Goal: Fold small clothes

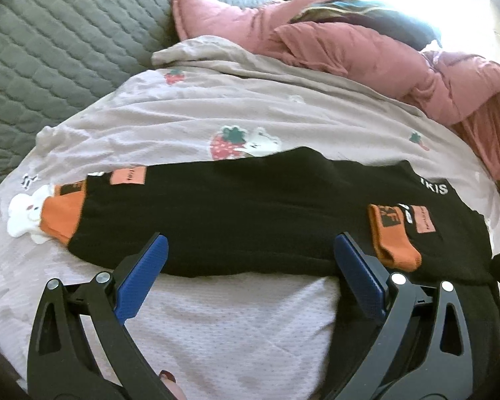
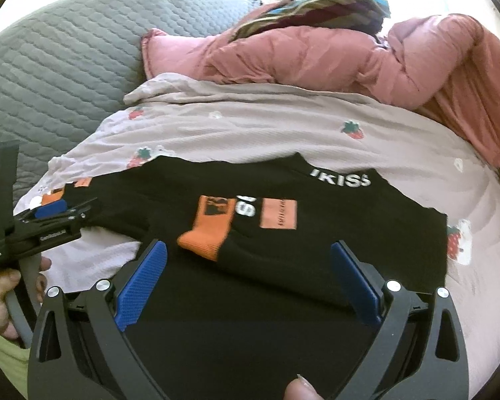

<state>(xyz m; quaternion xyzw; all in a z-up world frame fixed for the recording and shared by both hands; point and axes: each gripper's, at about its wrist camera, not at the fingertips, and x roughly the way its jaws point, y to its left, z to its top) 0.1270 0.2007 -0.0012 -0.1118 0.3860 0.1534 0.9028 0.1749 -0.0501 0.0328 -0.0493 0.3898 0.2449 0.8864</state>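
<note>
A small black top point(image 1: 250, 206) with orange cuffs and white lettering lies flat on the strawberry-print sheet point(image 1: 216, 333). One sleeve stretches to the left and ends in an orange cuff point(image 1: 61, 216). The other sleeve is folded onto the body, its orange cuff point(image 1: 395, 243) lying at the right. My left gripper point(image 1: 250, 238) hangs open over the top's near edge, its blue pads point(image 1: 143, 276) clear of the cloth. My right gripper point(image 2: 250, 245) is open above the right half of the top point(image 2: 316, 250), near the folded cuff point(image 2: 206, 236). The left gripper point(image 2: 60, 213) also shows at the left edge of the right wrist view.
A pink quilt point(image 1: 366, 53) is bunched along the far side, with a striped dark cloth point(image 2: 316, 6) on it. A grey quilted cover point(image 1: 66, 50) fills the far left. A person's hand point(image 2: 0, 296) holds the left tool, and a fingertip point(image 2: 300, 390) shows at the bottom.
</note>
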